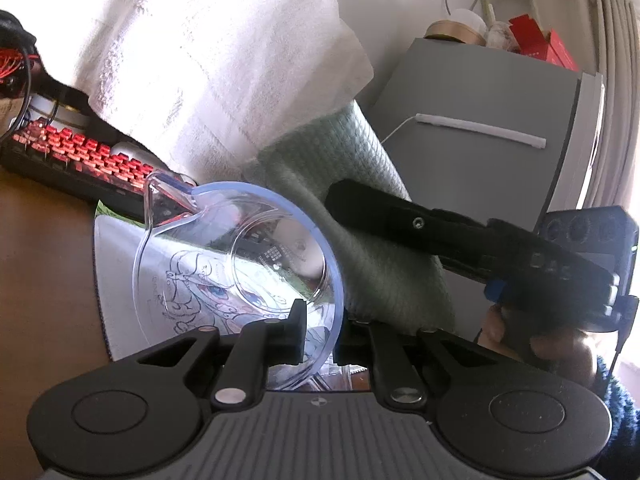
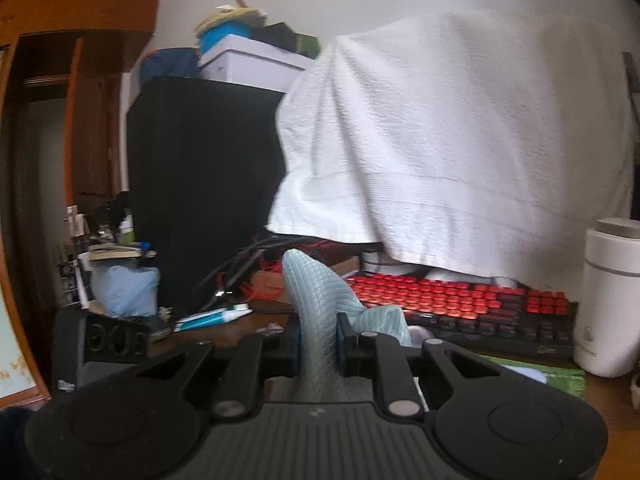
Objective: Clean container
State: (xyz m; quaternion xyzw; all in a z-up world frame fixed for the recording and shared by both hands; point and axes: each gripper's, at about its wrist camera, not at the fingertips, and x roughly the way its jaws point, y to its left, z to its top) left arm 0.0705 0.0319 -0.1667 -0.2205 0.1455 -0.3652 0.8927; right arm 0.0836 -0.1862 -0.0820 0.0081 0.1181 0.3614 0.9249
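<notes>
— Over the bench's (image 1: pixel 48 240) near edge, above the printed mat (image 1: pixel 132 248), hangs the clear plastic container (image 1: pixel 240 256); tipped on its side, mouth toward the camera, spout (image 1: pixel 168 196) up and to the left. How would you say it handles?

— Light and stiff, I'd judge, with thin smooth walls that could slip between the pads. The rim is the sensible place to pinch, and that is where the left gripper (image 1: pixel 318 332) has it: one finger inside the wall, one outside, closed down on the lower rim.

— And the green cloth (image 1: pixel 360 208)?

— Soft and limp, waffle-textured; it drapes and folds wherever it isn't held. In the left view it hangs just beside the container's mouth, beneath the right gripper (image 2: pixel 318 340).

— Is that gripper clenched?

— Yes, nearly closed, with a bunched fold of the cloth squeezed between its fingers; the loose end stands up ahead of them. Whether the cloth touches the container's wall, I cannot tell. I see no dirt or water inside the container.
</notes>
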